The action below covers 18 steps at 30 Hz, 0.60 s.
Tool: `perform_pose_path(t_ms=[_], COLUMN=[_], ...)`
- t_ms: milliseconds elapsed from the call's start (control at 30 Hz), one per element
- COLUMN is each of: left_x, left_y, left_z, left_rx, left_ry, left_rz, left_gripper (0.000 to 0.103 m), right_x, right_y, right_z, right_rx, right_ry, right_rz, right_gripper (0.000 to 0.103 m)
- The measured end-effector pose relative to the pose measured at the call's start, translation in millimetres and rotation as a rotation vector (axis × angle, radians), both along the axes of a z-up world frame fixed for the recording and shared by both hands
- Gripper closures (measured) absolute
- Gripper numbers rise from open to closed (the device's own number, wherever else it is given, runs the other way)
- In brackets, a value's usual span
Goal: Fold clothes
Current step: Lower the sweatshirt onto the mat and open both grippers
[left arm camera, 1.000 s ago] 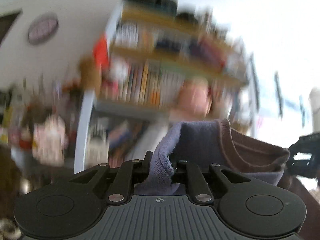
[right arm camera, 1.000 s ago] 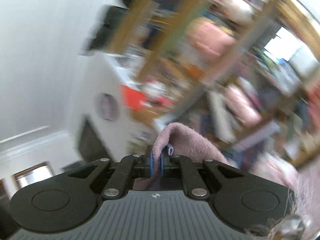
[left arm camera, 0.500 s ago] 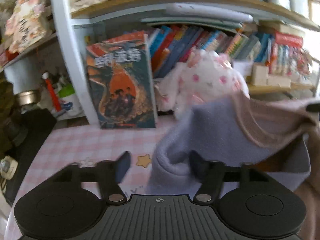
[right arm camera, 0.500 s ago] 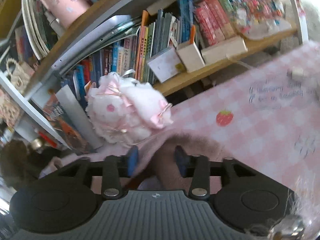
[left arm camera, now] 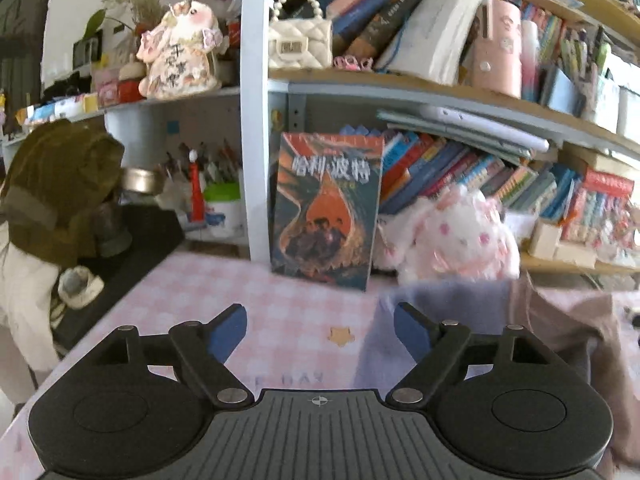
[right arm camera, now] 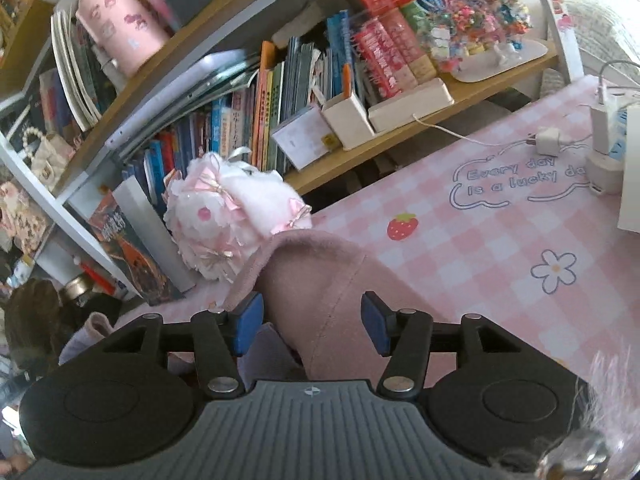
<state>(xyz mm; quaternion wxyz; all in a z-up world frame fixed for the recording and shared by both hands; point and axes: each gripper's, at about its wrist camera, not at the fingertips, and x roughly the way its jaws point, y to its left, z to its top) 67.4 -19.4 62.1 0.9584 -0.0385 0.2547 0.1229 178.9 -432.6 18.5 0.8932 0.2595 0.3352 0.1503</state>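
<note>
Left gripper [left arm camera: 320, 326]: jaws wide apart, just been opening, nothing pinched. Sweater [left arm camera: 472, 312] edge sits by the right pad, released, not clamped. Right gripper [right arm camera: 311, 322]: jaws apart too, also just been opening; a pink fold of the sweater [right arm camera: 316, 280] stands up between the pads, but neither pad presses on it.

Sweater lies on the tabletop [right arm camera: 480, 240] near the back edge, right in front of the shelves [left arm camera: 440, 88]. Lilac side shows to the left gripper, pink-brown side to the right. Plush [right arm camera: 232, 216] is touching or just behind the raised fold, book [left arm camera: 326, 208] stands upright at the back edge just beside it. Charger [right arm camera: 548, 140] and cables sit toward the far right corner, well apart.

Handling call: soft fleecy knit, light, limp. It won't hold a crease, it slumps and bunches once let go. Not slippery on the pads, fuzz should give good bite. Grab at the ribbed hem or a doubled edge, one gripper per corner, pinch both layers. Single-layer middle grabs would just tent the fabric. Keep clear of the plush when dragging, pile could catch it.
</note>
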Motion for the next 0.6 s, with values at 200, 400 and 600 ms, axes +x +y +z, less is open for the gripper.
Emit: perform_pose_path(t_ms=[200,400,600], left_x=[-27,-30,-22], left_y=[-7,-18,-23], left_z=[-36,-75,-84], left_rx=[-0.039,0.011,0.07], left_ry=[0.136,0.282,0.311], left_rz=[-0.02,-0.097,-0.23], left_gripper=[0.02,0.02,0.02], right_x=[-19,-50,-84], right_y=[11,33,62], right_z=[-4,-28,-46], right_rx=[-0.075,-0.157,-0.284], right_ry=[0.023,0.126,0.218], right_rz=[0.128,0.252,0.344], right_gripper=[0.05,0.05,0.053])
